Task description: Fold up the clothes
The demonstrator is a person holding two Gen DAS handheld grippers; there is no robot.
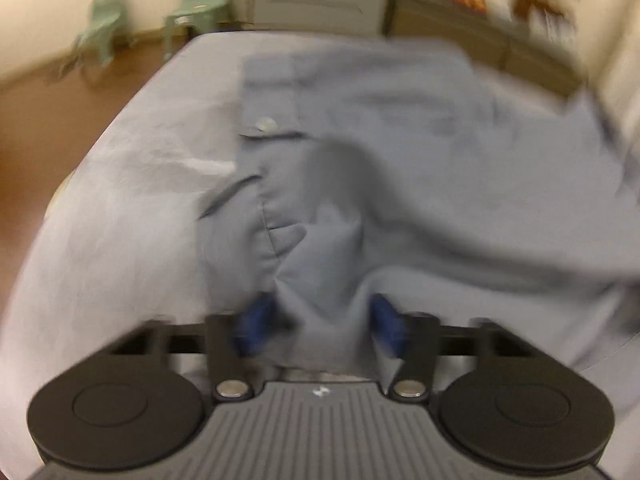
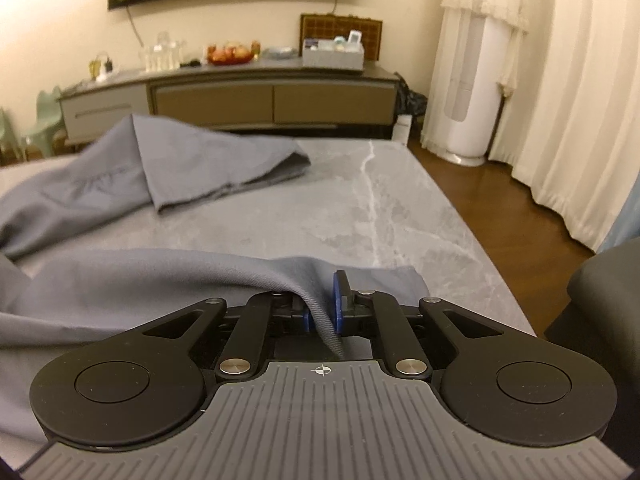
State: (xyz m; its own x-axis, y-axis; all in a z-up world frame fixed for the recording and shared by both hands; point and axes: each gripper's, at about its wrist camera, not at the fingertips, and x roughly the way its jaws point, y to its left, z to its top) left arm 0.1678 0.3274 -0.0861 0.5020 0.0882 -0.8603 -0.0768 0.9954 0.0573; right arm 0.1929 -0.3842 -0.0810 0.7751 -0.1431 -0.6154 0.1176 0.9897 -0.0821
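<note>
The blue-grey cotton shirt [image 2: 100, 184] lies rumpled on the grey marbled desk [image 2: 400, 208]. The right gripper [image 2: 324, 304] pinches its hem; the blurred left gripper [image 1: 320, 316] straddles a fold, contact unclear.

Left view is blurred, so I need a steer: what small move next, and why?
Probably close the left tool on the bunched grey-blue cotton shirt: cloth sits between its blue pads, which stand apart. The right tool is already clamped on a shirt fold above the grey marble table.
</note>
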